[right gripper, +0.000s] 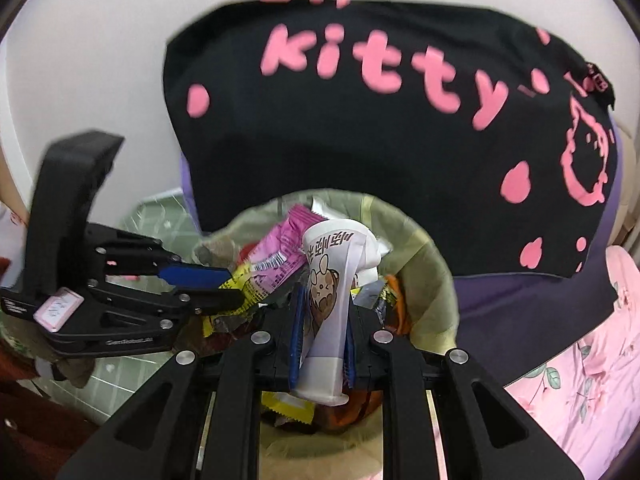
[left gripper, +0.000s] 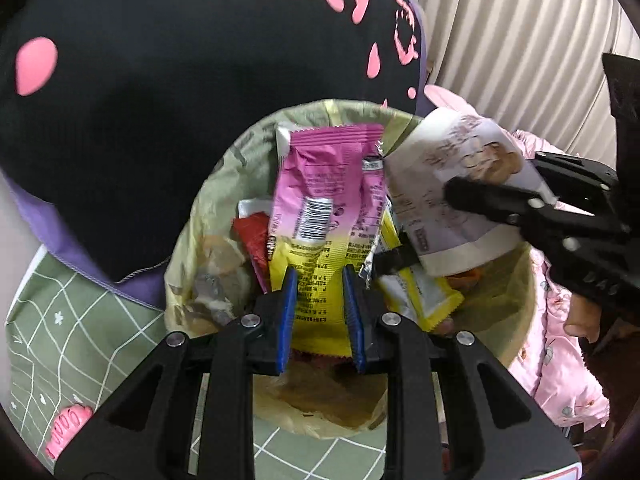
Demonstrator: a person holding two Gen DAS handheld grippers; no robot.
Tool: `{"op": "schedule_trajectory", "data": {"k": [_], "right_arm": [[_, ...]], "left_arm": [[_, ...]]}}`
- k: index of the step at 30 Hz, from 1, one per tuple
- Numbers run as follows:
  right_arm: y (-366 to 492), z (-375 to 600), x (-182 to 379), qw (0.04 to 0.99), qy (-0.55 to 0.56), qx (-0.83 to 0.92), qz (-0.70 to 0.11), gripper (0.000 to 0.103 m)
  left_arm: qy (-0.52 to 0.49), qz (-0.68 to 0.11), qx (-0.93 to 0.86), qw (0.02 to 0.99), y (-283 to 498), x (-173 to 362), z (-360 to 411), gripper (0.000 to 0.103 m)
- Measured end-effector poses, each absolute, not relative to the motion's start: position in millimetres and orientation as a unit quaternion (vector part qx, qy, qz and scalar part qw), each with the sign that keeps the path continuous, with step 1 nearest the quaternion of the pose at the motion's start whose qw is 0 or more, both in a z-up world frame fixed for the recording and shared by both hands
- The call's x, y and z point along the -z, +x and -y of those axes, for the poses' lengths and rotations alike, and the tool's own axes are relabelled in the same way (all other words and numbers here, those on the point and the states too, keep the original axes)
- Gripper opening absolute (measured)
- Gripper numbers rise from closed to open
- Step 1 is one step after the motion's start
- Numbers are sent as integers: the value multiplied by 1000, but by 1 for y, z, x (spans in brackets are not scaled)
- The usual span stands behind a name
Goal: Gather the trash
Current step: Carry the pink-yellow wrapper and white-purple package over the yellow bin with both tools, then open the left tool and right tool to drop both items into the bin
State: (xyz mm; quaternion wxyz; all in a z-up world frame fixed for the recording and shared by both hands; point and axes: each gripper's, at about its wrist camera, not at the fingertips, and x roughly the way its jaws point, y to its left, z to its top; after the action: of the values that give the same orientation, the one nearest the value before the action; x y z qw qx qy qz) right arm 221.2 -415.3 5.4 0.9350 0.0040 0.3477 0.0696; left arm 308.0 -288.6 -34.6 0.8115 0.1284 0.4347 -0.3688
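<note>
Both grippers are over the trash bin (left gripper: 188, 240), each with a piece of trash. Left gripper (left gripper: 320, 312): blue pads clamped on the yellow bottom end of a pink-and-yellow snack wrapper (left gripper: 320, 208), which stands up over the bin opening, barcode facing the camera. Right gripper (right gripper: 322, 336): closed on a flattened white paper cup (right gripper: 332, 280) with a cartoon animal print, rim end toward the camera, base pointing out over the bin. The left wrist view shows the cup from the side, just beside the wrapper's right edge, with the right gripper's black finger (left gripper: 492, 200) across it; contact between cup and wrapper can't be told. It also shows what's in the bin: a red wrapper (left gripper: 252, 240), another yellow wrapper (left gripper: 420, 296), and crumpled stuff at the left wall. The right wrist view shows the left gripper from the side instead, blue pad (right gripper: 192, 276) on the wrapper's yellow end, and the bin's green liner (right gripper: 432, 280) behind the cup. A black bag (right gripper: 360, 152) with pink "kitty" lettering sits just behind the bin in both views. Green grid-pattern mat (left gripper: 80, 320) to the left, pink floral cloth (right gripper: 580, 380) to the right.
</note>
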Motion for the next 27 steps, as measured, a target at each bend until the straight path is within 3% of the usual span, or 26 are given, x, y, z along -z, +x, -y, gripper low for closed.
{"op": "schedule_trajectory", "data": {"k": [8, 27], "right_arm": [[240, 425, 18, 924, 14, -62, -376, 16], [214, 430, 5, 932, 56, -35, -356, 16]], "left_arm": [[132, -439, 373, 807, 313, 44, 296, 22], [93, -426, 420, 796, 305, 23, 273, 23]]}}
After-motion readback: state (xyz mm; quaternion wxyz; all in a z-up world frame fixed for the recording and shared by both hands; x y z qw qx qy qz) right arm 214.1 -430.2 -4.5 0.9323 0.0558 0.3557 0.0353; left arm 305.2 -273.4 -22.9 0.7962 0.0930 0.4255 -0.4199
